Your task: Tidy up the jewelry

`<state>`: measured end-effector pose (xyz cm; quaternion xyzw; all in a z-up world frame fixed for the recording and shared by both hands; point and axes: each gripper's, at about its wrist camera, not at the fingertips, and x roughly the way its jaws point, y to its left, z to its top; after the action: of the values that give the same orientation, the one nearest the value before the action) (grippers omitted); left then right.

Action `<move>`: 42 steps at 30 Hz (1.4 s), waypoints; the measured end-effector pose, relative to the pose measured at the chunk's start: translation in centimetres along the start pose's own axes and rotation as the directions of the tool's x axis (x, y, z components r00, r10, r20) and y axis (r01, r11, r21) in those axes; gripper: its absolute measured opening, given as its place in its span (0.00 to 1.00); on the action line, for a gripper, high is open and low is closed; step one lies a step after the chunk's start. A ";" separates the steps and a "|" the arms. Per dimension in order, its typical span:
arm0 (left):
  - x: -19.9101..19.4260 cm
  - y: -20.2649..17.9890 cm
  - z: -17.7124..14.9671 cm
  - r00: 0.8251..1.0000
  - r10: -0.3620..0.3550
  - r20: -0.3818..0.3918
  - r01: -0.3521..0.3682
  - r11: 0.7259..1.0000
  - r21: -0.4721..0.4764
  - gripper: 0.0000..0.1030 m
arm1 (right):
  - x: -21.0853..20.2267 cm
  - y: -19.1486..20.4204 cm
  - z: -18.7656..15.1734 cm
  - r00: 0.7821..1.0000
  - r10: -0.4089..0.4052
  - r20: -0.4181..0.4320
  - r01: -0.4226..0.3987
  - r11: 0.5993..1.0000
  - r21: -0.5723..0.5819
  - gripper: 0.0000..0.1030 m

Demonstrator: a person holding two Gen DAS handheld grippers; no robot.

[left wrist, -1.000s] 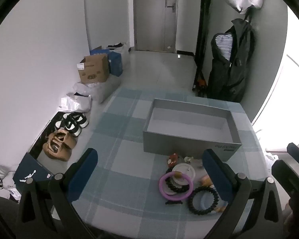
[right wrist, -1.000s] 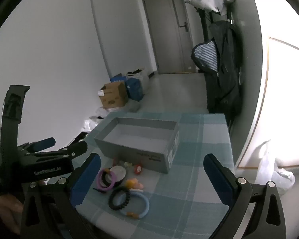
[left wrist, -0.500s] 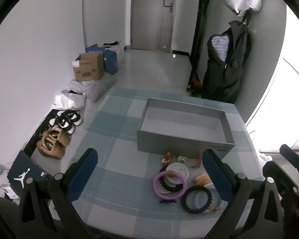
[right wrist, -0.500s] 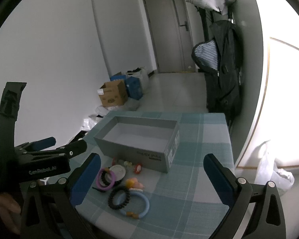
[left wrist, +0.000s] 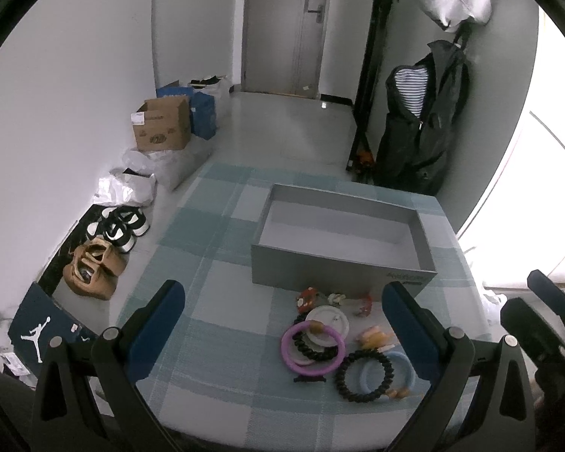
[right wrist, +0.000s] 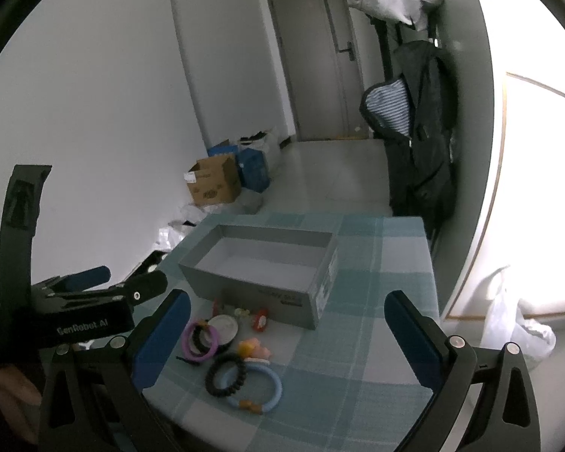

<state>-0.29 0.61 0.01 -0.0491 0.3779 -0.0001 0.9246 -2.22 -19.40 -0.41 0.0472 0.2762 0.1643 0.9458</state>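
Covering table [left wrist: 222,293]: checked cloth [left wrist: 192,395].

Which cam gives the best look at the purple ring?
Left wrist: the purple ring lies whole and large between the fingers, black beads across it. Right wrist shows the same ring smaller, more edge-on, close beside its left finger.

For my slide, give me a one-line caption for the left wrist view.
Open left tongs hover above bracelets piled before an empty gray box on a checked tablecloth.
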 end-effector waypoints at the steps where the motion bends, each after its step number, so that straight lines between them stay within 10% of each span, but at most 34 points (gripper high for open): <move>1: 0.0 -0.1 0.0 1.000 -0.002 0.001 0.002 1.000 0.003 0.99 | 0.0 -0.1 0.1 1.000 0.000 -0.002 0.000 1.000 0.003 1.00; 42: 1.2 0.4 -0.2 0.997 -0.053 -0.063 0.050 0.998 -0.039 0.99 | 2.5 0.3 -0.9 0.990 0.048 -0.129 -0.049 0.999 0.001 0.96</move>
<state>0.40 0.91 -1.02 -0.0761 0.4056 -0.0185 0.9107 -0.76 -18.27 -2.38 0.0421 0.3354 0.1902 0.9217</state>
